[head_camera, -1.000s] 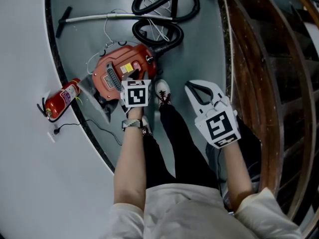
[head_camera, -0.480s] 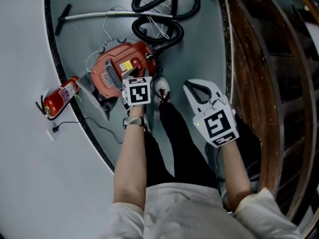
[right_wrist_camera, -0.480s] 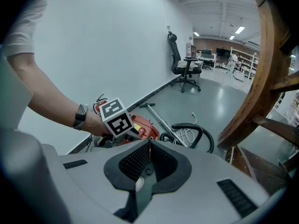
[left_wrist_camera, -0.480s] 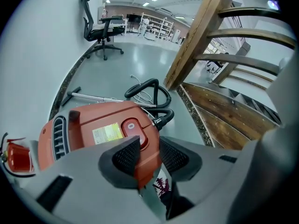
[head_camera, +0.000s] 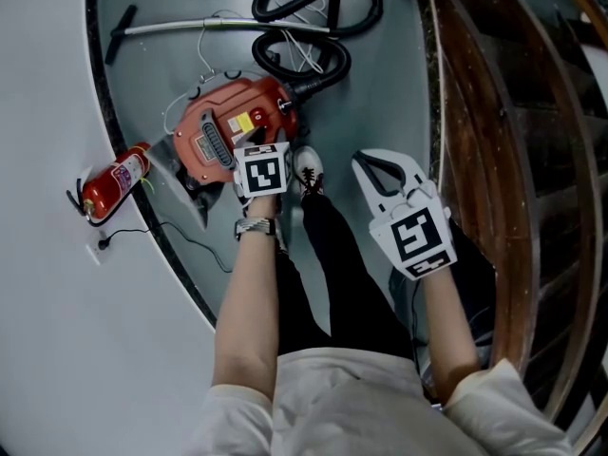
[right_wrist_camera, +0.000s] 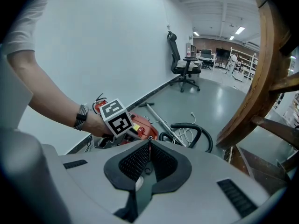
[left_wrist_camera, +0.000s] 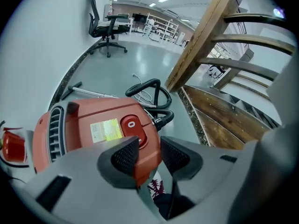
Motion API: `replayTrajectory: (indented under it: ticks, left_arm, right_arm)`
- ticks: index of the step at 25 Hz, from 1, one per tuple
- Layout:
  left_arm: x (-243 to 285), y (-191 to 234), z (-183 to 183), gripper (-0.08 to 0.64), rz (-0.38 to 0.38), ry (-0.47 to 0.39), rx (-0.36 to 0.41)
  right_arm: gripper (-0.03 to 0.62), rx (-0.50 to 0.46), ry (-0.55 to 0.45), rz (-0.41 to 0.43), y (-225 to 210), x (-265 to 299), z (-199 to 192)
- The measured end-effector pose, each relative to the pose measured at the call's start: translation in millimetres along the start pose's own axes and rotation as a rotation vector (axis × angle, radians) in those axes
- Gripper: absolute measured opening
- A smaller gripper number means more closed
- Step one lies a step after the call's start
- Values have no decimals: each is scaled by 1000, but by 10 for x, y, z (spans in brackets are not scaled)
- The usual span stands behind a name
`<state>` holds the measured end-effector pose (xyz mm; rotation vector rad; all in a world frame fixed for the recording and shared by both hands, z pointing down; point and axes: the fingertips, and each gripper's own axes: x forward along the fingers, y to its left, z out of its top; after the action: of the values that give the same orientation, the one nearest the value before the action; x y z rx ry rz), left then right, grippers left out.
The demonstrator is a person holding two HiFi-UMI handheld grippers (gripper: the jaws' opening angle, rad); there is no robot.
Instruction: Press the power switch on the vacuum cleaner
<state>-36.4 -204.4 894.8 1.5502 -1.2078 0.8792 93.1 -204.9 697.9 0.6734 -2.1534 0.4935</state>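
The left gripper (left_wrist_camera: pixel 145 154), jaws opening with nothing pinched, hangs just short of the red vacuum cleaner's (left_wrist_camera: pixel 88 125) power switch (left_wrist_camera: pixel 131 124), which I judge a jaw tip must next push down, while the right gripper (right_wrist_camera: pixel 148 148) is pressed together, empty.

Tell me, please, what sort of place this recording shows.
Probably an open-plan office or lab hall: a black swivel office chair on an open floor, a curved brown wooden staircase, and a red fire extinguisher against the white wall.

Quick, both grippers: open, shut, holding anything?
Left gripper: open, jaws opening just over the vacuum cleaner, pads pressing on nothing.
Right gripper: shut, jaws together, empty.
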Motion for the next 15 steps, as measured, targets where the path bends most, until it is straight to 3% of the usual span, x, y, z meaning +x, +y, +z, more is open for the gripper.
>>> replayTrajectory:
  ticks: [4,9,15]
  left_arm:
    - [6,10,12,146,15,13,24]
    - [21,11,67,112,-16,14,-47]
    - [-232,-44,67,112,-76,26,41]
  right_arm:
    - [31,3,-11,2,82,-17,39]
    - [31,-11,-21,-7,101,-87,111]
    - [31,-11,-63,-39,131,-271,301]
